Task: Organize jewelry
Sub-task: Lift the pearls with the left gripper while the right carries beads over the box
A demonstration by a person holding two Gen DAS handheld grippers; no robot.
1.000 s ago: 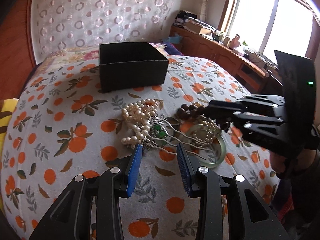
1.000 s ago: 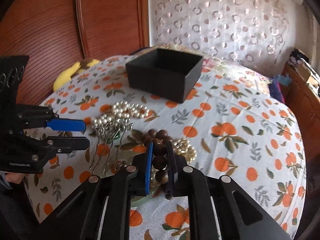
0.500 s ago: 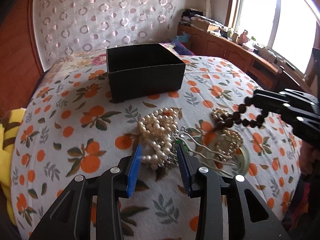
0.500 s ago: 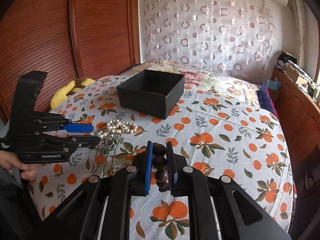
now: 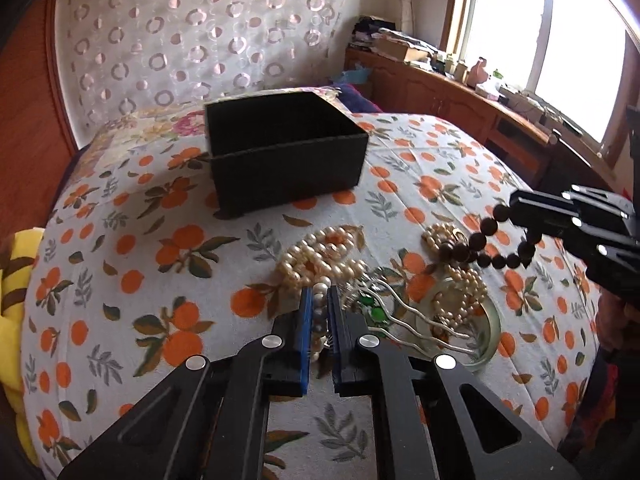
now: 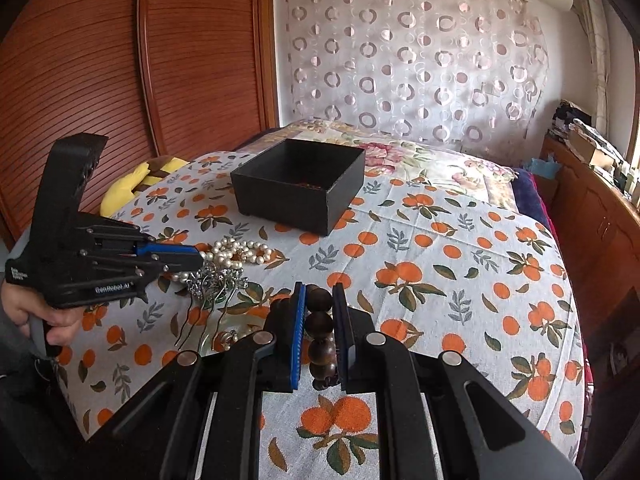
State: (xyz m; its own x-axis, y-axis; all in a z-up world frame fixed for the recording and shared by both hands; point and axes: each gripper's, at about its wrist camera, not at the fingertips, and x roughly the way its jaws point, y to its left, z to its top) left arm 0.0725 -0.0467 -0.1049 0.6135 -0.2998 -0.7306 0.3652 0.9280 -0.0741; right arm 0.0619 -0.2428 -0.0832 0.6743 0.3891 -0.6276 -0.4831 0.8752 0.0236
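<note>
Hard to see much inside the black box (image 6: pixel 298 184): its floor is mostly in shadow, with only a faint reddish speck near the front wall in the right wrist view. The pile of jewelry on the bed (image 5: pixel 120 280) is tangled, so I can't tell where one pearl strand stops and the next starts. The green bangle (image 5: pixel 490 334) is half buried under pearls and hairpin prongs.

Changes from half a second ago: the left gripper (image 5: pixel 318 300) was spread wide above the pile, and now its blue pads are pinched on a pearl strand (image 5: pixel 319 312) at the pile's 6 o'clock edge. The right gripper (image 6: pixel 319 300) was already clamped on the dark wooden bead bracelet (image 6: pixel 320 328) and still is; in the left wrist view the bracelet (image 5: pixel 478 242) hangs clear of the bed from that gripper (image 5: pixel 516 208), over the pile's 3 o'clock side.

Counts: one box, at 12 o'clock from the pile. Two grippers. One bead bracelet, one bangle. Roughly three pearl clusters, the biggest being the pearl heap (image 5: pixel 320 256). Silver hairpins (image 5: pixel 404 312) with green stones: at least two, though I can't separate them cleanly.
</note>
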